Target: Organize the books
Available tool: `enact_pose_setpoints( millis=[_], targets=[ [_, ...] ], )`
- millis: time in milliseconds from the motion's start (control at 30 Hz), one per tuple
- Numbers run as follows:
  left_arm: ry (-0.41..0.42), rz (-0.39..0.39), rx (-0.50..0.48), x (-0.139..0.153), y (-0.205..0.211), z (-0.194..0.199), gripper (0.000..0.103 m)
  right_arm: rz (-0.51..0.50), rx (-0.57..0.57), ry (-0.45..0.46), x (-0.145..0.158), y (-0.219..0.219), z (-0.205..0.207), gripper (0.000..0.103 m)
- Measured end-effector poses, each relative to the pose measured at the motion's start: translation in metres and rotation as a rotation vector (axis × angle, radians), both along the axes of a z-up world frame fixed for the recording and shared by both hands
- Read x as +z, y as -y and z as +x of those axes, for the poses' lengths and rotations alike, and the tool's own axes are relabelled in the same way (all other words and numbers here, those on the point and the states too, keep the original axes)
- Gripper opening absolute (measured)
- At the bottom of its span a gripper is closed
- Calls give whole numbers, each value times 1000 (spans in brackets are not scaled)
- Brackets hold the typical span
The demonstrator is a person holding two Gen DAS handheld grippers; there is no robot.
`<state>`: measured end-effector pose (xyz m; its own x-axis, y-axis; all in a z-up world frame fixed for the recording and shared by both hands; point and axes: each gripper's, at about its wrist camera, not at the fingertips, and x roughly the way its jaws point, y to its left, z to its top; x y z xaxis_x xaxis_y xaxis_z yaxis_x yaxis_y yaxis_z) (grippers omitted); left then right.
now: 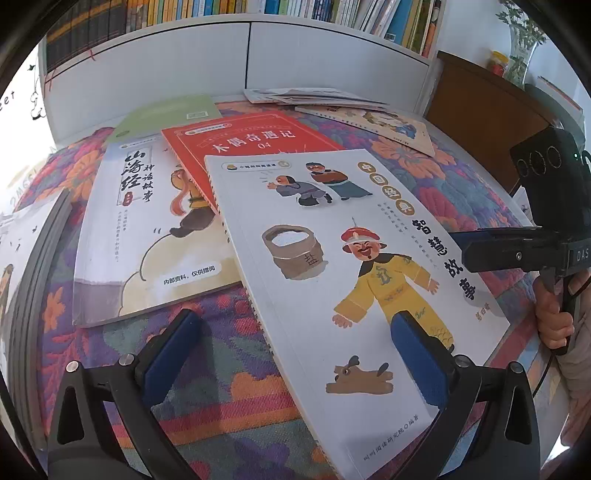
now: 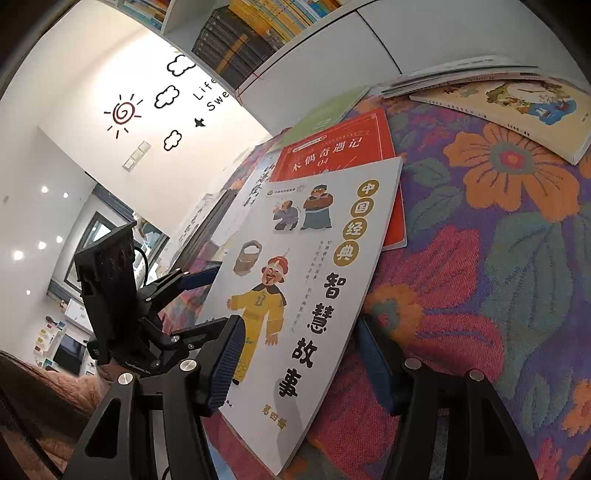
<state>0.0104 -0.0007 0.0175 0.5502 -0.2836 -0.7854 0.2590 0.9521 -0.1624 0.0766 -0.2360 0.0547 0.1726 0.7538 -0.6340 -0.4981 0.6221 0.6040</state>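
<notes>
A white book with a yellow-robed figure on its cover lies slanted on the flowered cloth, overlapping a red book and a white mountain-and-seas book. My left gripper is open at its near left edge, one finger on the cloth and the other over the cover. My right gripper stands open around the white book's near corner, with its left finger over the cover and its right finger by the edge, partly hidden under it. No pad presses on the book. The left gripper shows at the book's far side.
A green book lies behind the red one. A picture book and loose booklets are at the back right. Another book leans at the left edge. A full bookshelf runs behind, with a wooden cabinet to the right.
</notes>
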Motion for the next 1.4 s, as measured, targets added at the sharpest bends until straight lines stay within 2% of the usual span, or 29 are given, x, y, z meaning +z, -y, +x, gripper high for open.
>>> enact_pose_setpoints(
  millis=[667, 900, 1200, 1400],
  targets=[
    [0, -1, 0, 0, 0, 0, 103, -47, -21, 29, 2, -9, -4, 59],
    [0, 0, 0, 0, 1, 0, 103, -169, -37, 126, 6, -25, -16, 60],
    [-8, 1, -10, 1, 1, -1, 103, -233, -50, 160, 6, -30, -18, 60],
    [-20, 10, -11, 1, 0, -2, 103, -419, -37, 257, 9, -55, -33, 61]
  ],
)
